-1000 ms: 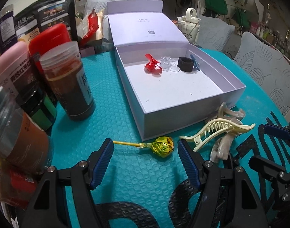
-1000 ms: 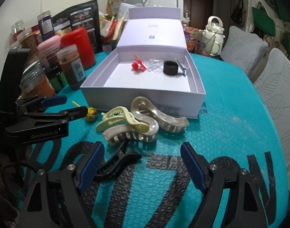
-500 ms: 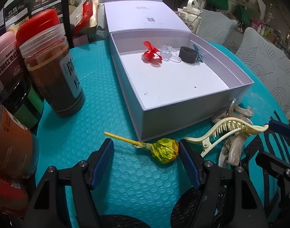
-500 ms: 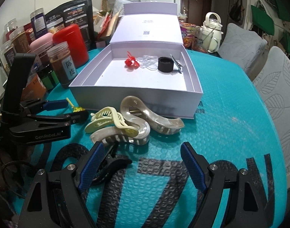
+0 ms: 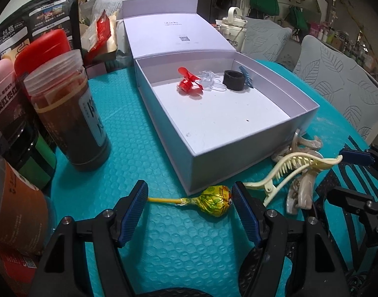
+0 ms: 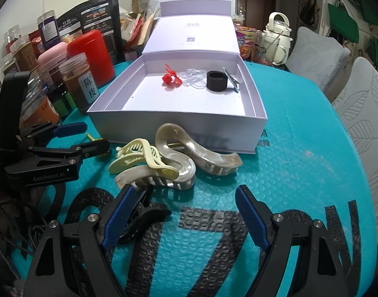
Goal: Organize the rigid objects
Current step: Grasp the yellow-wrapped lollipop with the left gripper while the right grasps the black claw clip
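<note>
A gold-wrapped lollipop (image 5: pixel 215 200) with a yellow stick lies on the teal mat, between the fingers of my open left gripper (image 5: pixel 190 201). An open white box (image 5: pixel 221 121) holds a red clip (image 5: pixel 189 84), a clear clip (image 5: pixel 210 84), a black ring (image 5: pixel 234 80) and a blue clip. In front of the box lie a cream claw clip (image 6: pixel 142 156), two beige marbled claw clips (image 6: pixel 201 153) and a black clip (image 6: pixel 144 216). My right gripper (image 6: pixel 182 212) is open and empty, just behind the clips. The left gripper also shows in the right wrist view (image 6: pixel 90 138).
Jars and canisters (image 5: pixel 72 113) crowd the left side, with snack bags behind. A cream kettle (image 6: pixel 279 38) and cups stand behind the box. Grey chairs (image 6: pixel 362 113) are at the right. The mat's right half (image 6: pixel 300 173) holds nothing.
My left gripper has moved forward so the lollipop now lies between its fingers. The right gripper has edged slightly closer to the clips. Both stay open.
</note>
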A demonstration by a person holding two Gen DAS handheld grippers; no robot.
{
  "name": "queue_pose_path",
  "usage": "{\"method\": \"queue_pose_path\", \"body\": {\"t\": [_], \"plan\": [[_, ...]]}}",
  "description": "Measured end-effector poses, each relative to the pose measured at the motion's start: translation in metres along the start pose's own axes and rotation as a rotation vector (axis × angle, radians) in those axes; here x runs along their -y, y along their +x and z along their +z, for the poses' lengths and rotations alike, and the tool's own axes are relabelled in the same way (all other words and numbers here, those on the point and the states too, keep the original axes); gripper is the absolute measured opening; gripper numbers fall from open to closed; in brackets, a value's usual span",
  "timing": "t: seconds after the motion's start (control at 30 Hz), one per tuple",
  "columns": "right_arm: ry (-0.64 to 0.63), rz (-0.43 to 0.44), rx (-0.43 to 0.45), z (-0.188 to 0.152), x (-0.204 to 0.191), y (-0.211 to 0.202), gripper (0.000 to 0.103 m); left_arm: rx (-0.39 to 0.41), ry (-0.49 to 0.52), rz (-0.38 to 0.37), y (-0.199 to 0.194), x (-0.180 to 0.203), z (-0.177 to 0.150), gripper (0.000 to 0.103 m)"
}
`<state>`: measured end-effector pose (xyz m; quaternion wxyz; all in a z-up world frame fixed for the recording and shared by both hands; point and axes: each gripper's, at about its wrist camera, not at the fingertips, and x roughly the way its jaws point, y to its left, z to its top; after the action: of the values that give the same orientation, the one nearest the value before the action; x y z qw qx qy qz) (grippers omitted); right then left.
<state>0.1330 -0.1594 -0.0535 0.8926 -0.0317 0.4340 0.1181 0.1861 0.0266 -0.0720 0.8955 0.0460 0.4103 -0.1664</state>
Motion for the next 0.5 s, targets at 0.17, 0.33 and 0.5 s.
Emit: {"method": "queue_pose_path", "body": {"t": [0.17,0.33,0.5], "plan": [[0.004,-0.002,-0.001,0.000,0.002,0.001,0.083,-0.054,-0.024,0.008,0.013,-0.003,-0.001,0.070],[0.005,-0.010,-0.008,-0.001,0.002,0.004,0.083,-0.058,0.008,0.057,0.016,0.005,-0.001,0.070],[0.009,-0.007,-0.003,0.000,0.003,0.003,0.083,-0.052,-0.022,0.054,0.015,0.002,-0.002,0.070]]}}
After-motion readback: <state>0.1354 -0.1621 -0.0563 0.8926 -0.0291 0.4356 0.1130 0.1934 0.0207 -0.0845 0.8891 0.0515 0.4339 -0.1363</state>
